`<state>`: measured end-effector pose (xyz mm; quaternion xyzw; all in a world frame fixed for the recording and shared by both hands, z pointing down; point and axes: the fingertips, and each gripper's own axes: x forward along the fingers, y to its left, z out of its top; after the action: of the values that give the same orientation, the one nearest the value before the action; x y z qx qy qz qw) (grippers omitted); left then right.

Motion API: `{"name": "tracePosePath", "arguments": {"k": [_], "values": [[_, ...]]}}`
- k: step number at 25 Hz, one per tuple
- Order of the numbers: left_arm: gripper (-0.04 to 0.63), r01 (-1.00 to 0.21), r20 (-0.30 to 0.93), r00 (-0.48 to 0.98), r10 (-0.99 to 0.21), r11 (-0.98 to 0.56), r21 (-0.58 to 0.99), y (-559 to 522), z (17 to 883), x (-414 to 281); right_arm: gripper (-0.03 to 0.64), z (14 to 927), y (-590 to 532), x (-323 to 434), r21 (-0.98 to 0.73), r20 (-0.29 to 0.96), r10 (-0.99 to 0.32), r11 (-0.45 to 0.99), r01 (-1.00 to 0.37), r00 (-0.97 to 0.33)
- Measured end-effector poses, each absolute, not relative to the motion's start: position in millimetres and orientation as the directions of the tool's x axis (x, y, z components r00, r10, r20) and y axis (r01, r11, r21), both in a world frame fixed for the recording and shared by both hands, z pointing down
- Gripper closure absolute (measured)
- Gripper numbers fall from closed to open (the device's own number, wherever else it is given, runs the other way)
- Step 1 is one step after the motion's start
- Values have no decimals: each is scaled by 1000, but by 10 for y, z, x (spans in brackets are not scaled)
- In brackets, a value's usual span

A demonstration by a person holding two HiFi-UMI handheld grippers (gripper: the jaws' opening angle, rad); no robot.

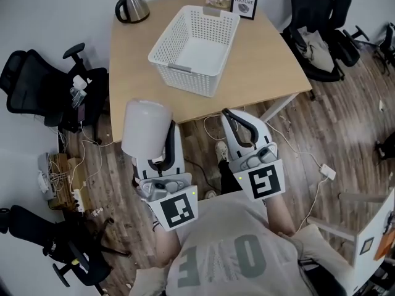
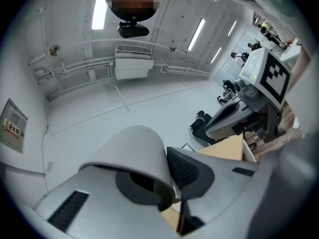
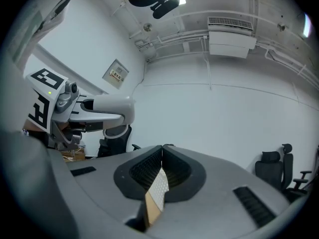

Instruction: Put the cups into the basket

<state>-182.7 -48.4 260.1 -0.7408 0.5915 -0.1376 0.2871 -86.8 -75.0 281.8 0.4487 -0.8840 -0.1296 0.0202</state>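
While clamped on cup (image 2: 132, 151) by L hand-held gripper (image 2: 172, 183), one jaw inside rim, one outside on wall: fair hold. Prob. light, stiff, smooth plastic; may slip, so pinch at rim, not body. R hand-held gripper (image 3: 160, 171): jaws together, empty. Cup at near edge of surface (image 1: 133, 66); basket (image 1: 162, 47) beyond, empty.

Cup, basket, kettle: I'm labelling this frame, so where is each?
cup (image 1: 147, 127), head view, on its white side wall.
basket (image 1: 191, 84), head view, on its near perforated wall.
kettle (image 1: 133, 6), head view, on its metal body.
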Motion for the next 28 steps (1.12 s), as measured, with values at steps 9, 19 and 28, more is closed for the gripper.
{"name": "tracePosePath", "arguments": {"k": [9, 19, 28], "values": [[540, -786, -128, 233, -964, -109, -609, -1578, 2380, -1652, 618, 2677, -1930, -750, 245, -61, -771, 604, -758, -634], [540, -767, -119, 193, -974, -75, -637, -2582, 2294, -1469, 618, 2658, -2925, -593, 273, -43, -743, 634, -723, -668], [540, -743, -141, 163, -976, -27, -669, -3164, 2265, -1359, 618, 2710, -3429, -508, 274, -48, -703, 674, -687, -709]]}}
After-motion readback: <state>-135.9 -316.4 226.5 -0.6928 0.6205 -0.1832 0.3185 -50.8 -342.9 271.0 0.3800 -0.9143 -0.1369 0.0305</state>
